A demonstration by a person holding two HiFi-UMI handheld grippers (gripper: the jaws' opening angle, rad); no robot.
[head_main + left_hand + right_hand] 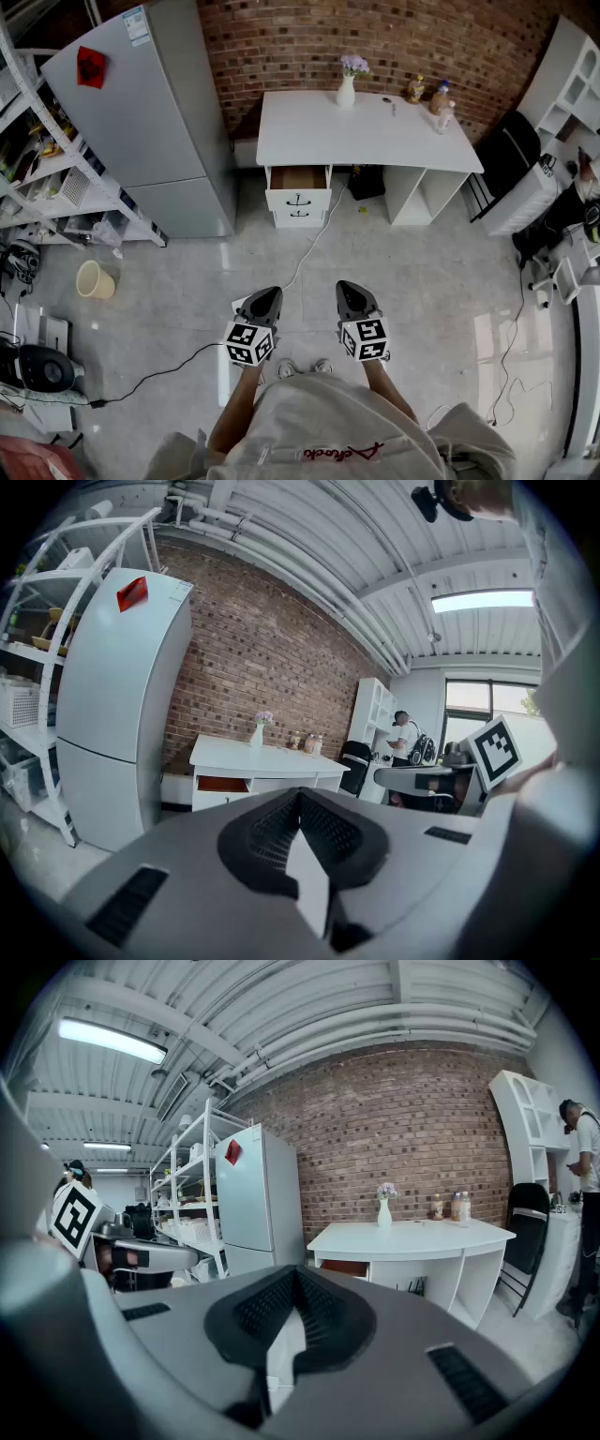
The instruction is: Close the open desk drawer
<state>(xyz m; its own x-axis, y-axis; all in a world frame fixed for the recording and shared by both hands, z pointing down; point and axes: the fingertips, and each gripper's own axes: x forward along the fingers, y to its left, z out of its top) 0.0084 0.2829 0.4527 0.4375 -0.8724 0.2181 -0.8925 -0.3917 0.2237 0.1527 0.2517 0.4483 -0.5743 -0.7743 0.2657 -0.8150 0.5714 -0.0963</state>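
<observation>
Gaping top drawer (298, 178), brown inside

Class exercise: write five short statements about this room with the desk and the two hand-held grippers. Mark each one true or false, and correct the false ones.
1. The top drawer of the white desk stands open. True.
2. The left gripper grips the drawer's handle. False: its jaws are shut on nothing, and it hangs over the floor, well short of the desk.
3. A vase with flowers stands on the desk. True.
4. The right gripper has its jaws wide apart. False: they are together and empty.
5. In the head view the fridge stands to the right of the desk. False: it stands to the left.
</observation>
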